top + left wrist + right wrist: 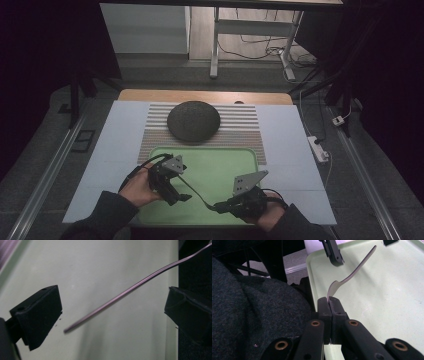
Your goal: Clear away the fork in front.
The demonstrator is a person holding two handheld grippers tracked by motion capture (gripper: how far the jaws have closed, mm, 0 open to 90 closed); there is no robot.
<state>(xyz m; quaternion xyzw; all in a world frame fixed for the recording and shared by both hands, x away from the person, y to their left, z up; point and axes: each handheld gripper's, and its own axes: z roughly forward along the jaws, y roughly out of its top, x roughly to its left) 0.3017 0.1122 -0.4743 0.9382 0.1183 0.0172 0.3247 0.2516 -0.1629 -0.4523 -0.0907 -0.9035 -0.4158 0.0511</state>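
Handover step, mid-transfer. The right gripper (329, 299) is clenched on the bowl/head end of a metal utensil (354, 272); it looks like a fork or spoon, but the pinched end is hidden between the pads, so I cannot tell which. The handle sticks out up and away from that grip, held in the air over the green tray (387, 302), not touching it.

In the high view the right gripper (220, 206) sits at the near edge of the tray (220, 160), right of centre, and the utensil (192, 190) runs from it toward the left gripper (182, 196), which is near-left over the tray.

The left gripper (112, 312) is released, jaws standing wide apart, with the utensil handle (120, 296) passing through the gap between them. The handle tip is nearer the left jaw, but no pad touches the metal.

Far side: a dark round dome-shaped thing (193, 120) rests on a striped mat (240, 130), well apart from both grippers and not in play now.

Next move, as I judge it: the left gripper needs to centre the handle between its pads and close on it, then the right one lets go. The risk is a thin handle slipping or twisting if clamped off-centre or too near the tip.
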